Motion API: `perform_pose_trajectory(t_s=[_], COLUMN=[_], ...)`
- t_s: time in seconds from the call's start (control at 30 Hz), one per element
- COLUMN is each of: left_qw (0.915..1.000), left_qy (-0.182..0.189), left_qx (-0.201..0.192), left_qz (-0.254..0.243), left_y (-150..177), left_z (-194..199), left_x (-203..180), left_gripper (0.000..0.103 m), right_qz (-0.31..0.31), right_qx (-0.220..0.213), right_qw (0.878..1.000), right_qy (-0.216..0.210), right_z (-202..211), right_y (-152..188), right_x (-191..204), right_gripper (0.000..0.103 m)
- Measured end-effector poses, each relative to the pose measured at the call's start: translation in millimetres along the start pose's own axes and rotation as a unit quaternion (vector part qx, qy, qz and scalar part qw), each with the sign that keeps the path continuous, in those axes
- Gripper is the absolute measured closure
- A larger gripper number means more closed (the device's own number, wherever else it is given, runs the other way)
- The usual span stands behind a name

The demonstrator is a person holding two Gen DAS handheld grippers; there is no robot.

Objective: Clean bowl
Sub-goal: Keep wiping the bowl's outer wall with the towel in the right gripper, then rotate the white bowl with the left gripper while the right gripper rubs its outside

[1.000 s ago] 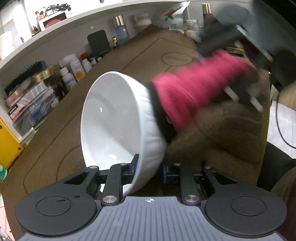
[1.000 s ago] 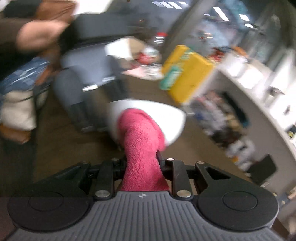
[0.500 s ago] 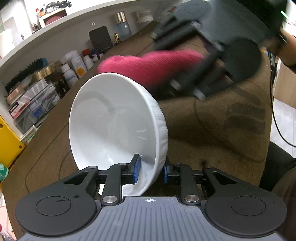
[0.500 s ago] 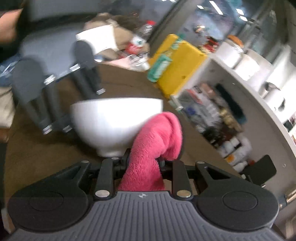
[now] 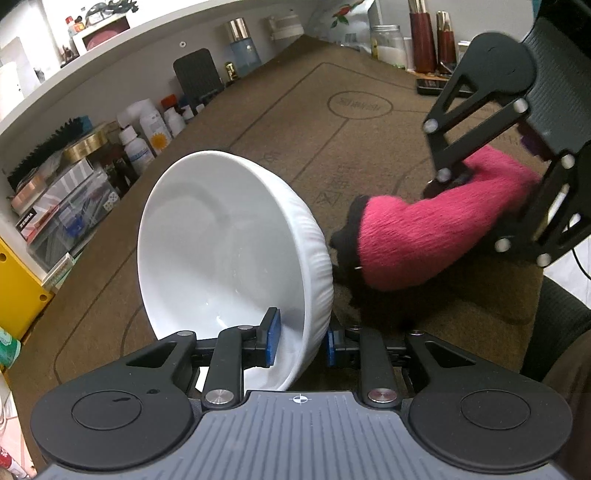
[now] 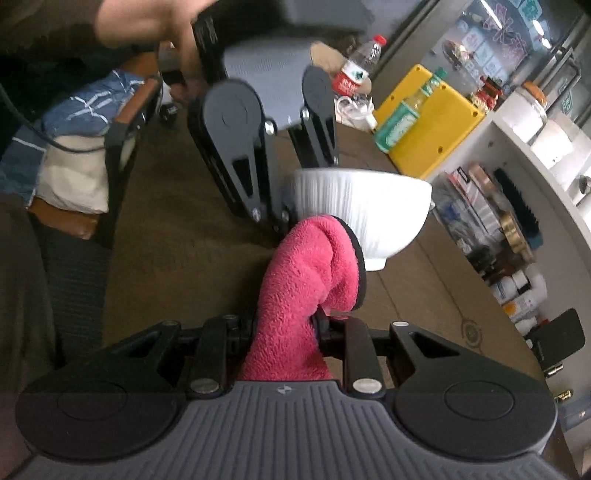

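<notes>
The bowl (image 5: 229, 258) is white, ribbed on the outside, and held off the mat (image 5: 314, 122) by its rim: the left gripper (image 5: 301, 341) has one blue pad (image 5: 272, 338) inside the wall and the other against the outside, clamped on the rim right at the fingertips. Seen from the left wrist, the bowl is tipped on its side, with the mouth facing left of the fingers and the ribbed outside facing right. Just beyond that outside wall hangs the cloth (image 5: 436, 236), pink and fluffy with a dark edge, its tip close to the ribs or just touching them; contact cannot be made out there. The right gripper (image 6: 286, 328) is clamped on the cloth, which rises from between its fingers and folds over ahead of them. In the right wrist view the cloth's (image 6: 314, 266) folded top lies against the lower side of the bowl (image 6: 365, 210), near the foot, straight ahead of the fingertips. Beyond the bowl in that view stands the left gripper (image 6: 284, 212), with a hand (image 6: 147, 22) above it.
</notes>
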State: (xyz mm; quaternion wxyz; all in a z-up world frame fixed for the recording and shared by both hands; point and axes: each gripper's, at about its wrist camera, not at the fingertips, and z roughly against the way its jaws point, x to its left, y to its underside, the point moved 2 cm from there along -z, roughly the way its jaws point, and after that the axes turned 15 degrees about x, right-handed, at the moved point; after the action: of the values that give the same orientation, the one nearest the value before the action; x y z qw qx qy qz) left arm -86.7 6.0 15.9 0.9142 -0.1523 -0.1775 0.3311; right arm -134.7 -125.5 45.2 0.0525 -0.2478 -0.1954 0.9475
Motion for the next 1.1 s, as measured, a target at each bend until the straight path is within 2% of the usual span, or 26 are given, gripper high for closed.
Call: perform_pose_trajectory(t_s=[0.23, 0.43, 0.7, 0.83, 1.1], left_qw=[1.0, 1.0, 0.9999, 0.9998, 0.9997], left_qy=[-0.002, 0.0, 0.003, 0.002, -0.001], left_qx=[0.002, 0.001, 0.012, 0.017, 0.025], left_qz=[-0.001, 0.002, 0.005, 0.005, -0.001], left_y=[-2, -3, -5, -8, -12], left_z=[0, 0, -2, -3, -5], left_x=[0, 1, 3, 4, 7], left_gripper=[0.076, 0.073, 0.073, 0.073, 0.072], right_qz=[-0.057, -0.115, -0.133, -0.129, -0.039], right_qx=[-0.03, -0.025, -0.015, -0.021, 0.009], right_qw=[0.997, 0.991, 0.989, 0.99, 0.999], right_qy=[0.037, 0.065, 0.06, 0.047, 0.012], right_z=[8, -17, -49, -48, -36], right_y=[-5, -6, -12, -10, -2], right_x=[-40, -78, -94, -91, -34], right_gripper=[0.078, 0.078, 0.078, 0.078, 0.078])
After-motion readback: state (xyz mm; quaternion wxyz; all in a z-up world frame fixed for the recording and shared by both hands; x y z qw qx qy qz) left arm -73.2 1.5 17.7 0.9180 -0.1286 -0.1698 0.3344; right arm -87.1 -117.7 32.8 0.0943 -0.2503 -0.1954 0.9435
